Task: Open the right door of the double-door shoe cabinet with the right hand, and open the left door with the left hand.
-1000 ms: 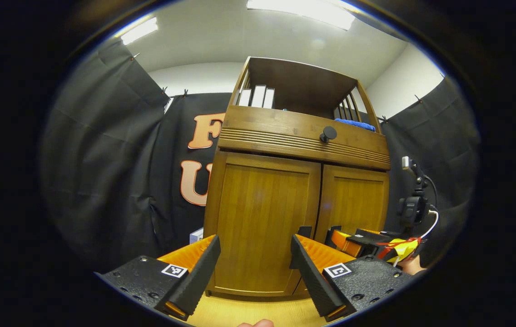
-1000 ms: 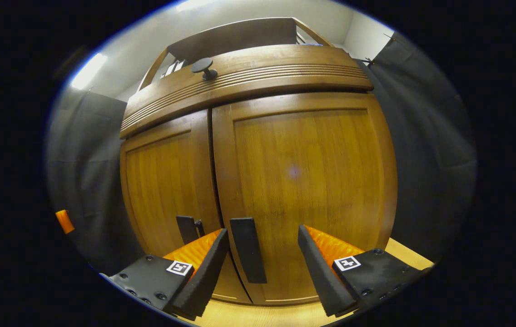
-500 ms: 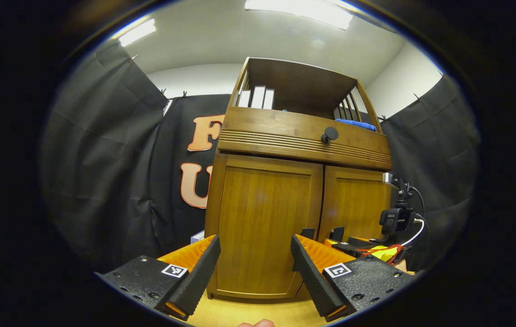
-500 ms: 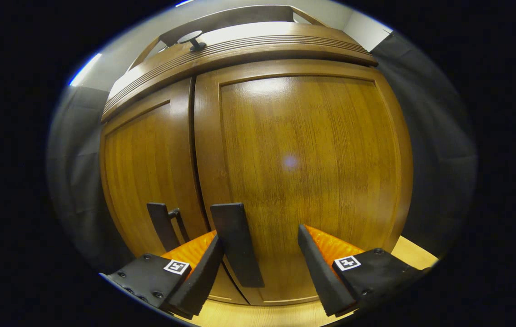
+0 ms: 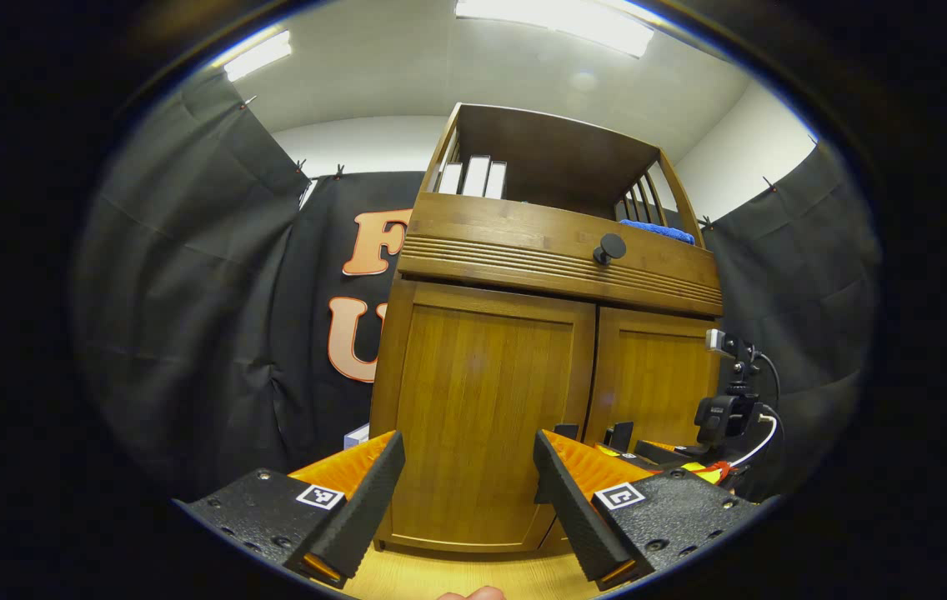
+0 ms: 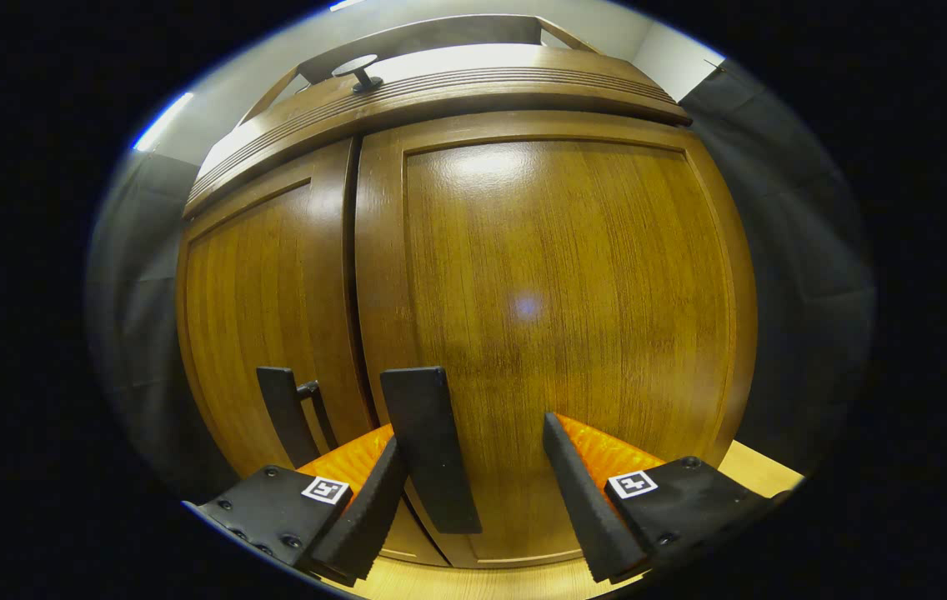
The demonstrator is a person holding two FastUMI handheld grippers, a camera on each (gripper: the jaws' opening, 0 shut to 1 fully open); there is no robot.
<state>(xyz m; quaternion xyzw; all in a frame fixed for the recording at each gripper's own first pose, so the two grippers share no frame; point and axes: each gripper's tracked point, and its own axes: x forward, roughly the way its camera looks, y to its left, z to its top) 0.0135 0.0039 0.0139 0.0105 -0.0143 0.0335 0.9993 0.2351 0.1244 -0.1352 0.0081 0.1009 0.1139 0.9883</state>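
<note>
Both doors were closed, so as far as the pictures showed neither half of the task had been done. In the right gripper view the right claw (image 6: 473, 492) was spread wide and sat close up against the right door (image 6: 565, 292), pinching nothing. The right handle (image 6: 430, 446), a dark upright bar by the door's inner edge, stood between its fingers, nearer the left one; whether that finger touched it could not be told. The left handle (image 6: 282, 412) stood just across the centre seam on the left door (image 6: 257, 308). In the left gripper view the left claw (image 5: 465, 492) was also spread and empty, and it hung farther back from the cabinet (image 5: 557, 267), aimed at the left door's (image 5: 482, 408) panel. The left handle (image 5: 565, 432) showed just above its right finger, and the right handle (image 5: 621, 435) beside it with the right gripper (image 5: 673, 454) near. Above the doors ran a ribbed drawer front with a round knob (image 5: 609, 247), and higher still an open shelf with pale books (image 5: 473, 177) and a blue cloth (image 5: 657, 231). The cabinet stood on a light wooden floor (image 5: 457, 575). I judged the right side to be at the approach stage, with closing on the handle and the outward pull left to do; the left side had more ground to cover, then its own grasp and pull.
</note>
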